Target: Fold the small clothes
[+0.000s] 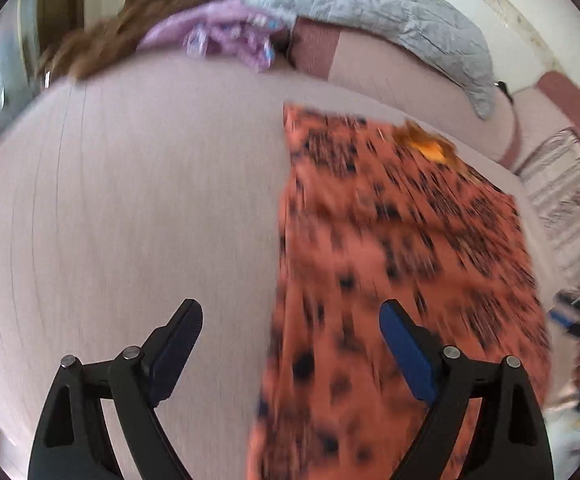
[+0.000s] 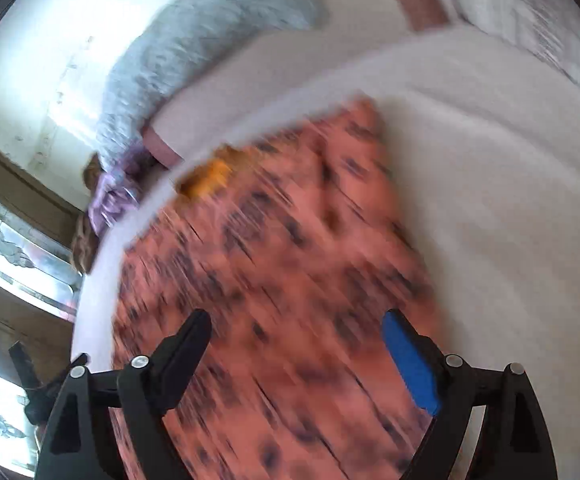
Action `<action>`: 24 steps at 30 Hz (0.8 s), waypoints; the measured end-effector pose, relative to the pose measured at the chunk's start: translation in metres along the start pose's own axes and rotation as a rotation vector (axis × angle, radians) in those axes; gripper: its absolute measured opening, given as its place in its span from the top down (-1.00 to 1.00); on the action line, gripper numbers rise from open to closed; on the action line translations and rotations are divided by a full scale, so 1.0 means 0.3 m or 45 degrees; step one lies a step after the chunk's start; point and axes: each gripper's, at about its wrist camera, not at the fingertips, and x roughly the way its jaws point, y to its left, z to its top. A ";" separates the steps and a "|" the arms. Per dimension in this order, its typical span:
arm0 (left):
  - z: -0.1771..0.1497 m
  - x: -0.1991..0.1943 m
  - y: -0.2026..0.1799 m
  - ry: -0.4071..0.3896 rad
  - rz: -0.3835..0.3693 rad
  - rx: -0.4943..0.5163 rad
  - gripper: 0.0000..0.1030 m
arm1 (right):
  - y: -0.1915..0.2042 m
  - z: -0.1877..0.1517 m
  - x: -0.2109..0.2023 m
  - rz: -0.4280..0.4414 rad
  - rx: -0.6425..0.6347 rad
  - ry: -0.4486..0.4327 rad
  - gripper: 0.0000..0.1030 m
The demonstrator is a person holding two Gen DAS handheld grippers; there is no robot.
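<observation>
Orange spotted garment (image 1: 389, 260) flat; both jaws apart.

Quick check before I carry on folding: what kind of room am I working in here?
Most likely a bedroom. The orange spotted garment lies flat on a bed with a pale sheet, a grey quilted pillow lies at its far edge, and more clothes are piled there.

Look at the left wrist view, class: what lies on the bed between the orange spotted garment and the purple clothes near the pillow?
Nothing: in the left wrist view only bare bed cover runs from the orange spotted garment to the purple clothes.
</observation>
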 end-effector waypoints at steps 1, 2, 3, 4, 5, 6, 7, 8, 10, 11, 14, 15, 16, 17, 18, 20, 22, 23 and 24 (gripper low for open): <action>-0.044 -0.011 0.011 0.029 -0.016 -0.028 -0.76 | -0.062 -0.056 -0.041 -0.019 0.028 0.043 -0.74; -0.079 -0.025 0.013 0.045 -0.026 -0.044 -0.76 | -0.126 -0.126 -0.068 -0.037 0.058 0.086 -0.74; -0.129 -0.043 0.027 0.059 -0.039 -0.078 -0.76 | -0.185 -0.182 -0.116 -0.033 0.088 0.116 -0.73; -0.162 -0.054 0.034 0.064 -0.044 -0.102 -0.76 | -0.220 -0.236 -0.149 0.024 0.114 0.109 -0.73; -0.200 -0.066 0.034 0.073 -0.048 -0.121 -0.76 | -0.240 -0.288 -0.185 0.074 0.139 0.100 -0.73; -0.235 -0.075 0.036 0.082 -0.054 -0.140 -0.76 | -0.259 -0.322 -0.206 0.087 0.156 0.113 -0.73; -0.263 -0.077 0.038 0.094 -0.065 -0.164 -0.76 | -0.270 -0.360 -0.226 0.098 0.170 0.125 -0.73; -0.289 -0.076 0.039 0.108 -0.081 -0.189 -0.76 | -0.280 -0.396 -0.236 0.120 0.185 0.126 -0.73; -0.331 -0.088 0.027 0.106 -0.079 -0.157 -0.73 | -0.296 -0.452 -0.215 0.182 0.231 0.155 -0.73; -0.342 -0.099 0.009 0.104 -0.056 -0.130 -0.73 | -0.293 -0.469 -0.208 0.196 0.240 0.156 -0.70; -0.370 -0.097 -0.014 0.131 -0.057 -0.133 -0.73 | -0.258 -0.501 -0.217 0.217 0.199 0.140 -0.30; -0.377 -0.090 -0.014 0.136 -0.044 -0.134 -0.73 | -0.250 -0.509 -0.212 0.233 0.195 0.153 -0.25; -0.383 -0.082 -0.016 0.142 -0.013 -0.127 -0.73 | -0.255 -0.524 -0.225 0.222 0.180 0.154 -0.25; -0.386 -0.078 -0.022 0.145 0.010 -0.115 -0.70 | -0.256 -0.530 -0.229 0.213 0.166 0.148 -0.26; -0.391 -0.078 -0.028 0.140 0.026 -0.102 -0.69 | -0.262 -0.532 -0.230 0.204 0.170 0.144 -0.24; -0.399 -0.089 -0.033 0.129 0.020 -0.093 -0.69 | -0.270 -0.536 -0.232 0.215 0.199 0.133 -0.27; -0.412 -0.072 -0.036 0.145 0.059 -0.055 -0.67 | -0.269 -0.543 -0.236 0.216 0.176 0.130 -0.27; -0.419 -0.055 -0.034 0.167 0.088 -0.034 -0.62 | -0.276 -0.547 -0.239 0.218 0.175 0.124 -0.28; -0.426 -0.055 -0.038 0.164 0.118 -0.010 -0.53 | -0.285 -0.551 -0.240 0.223 0.184 0.114 -0.29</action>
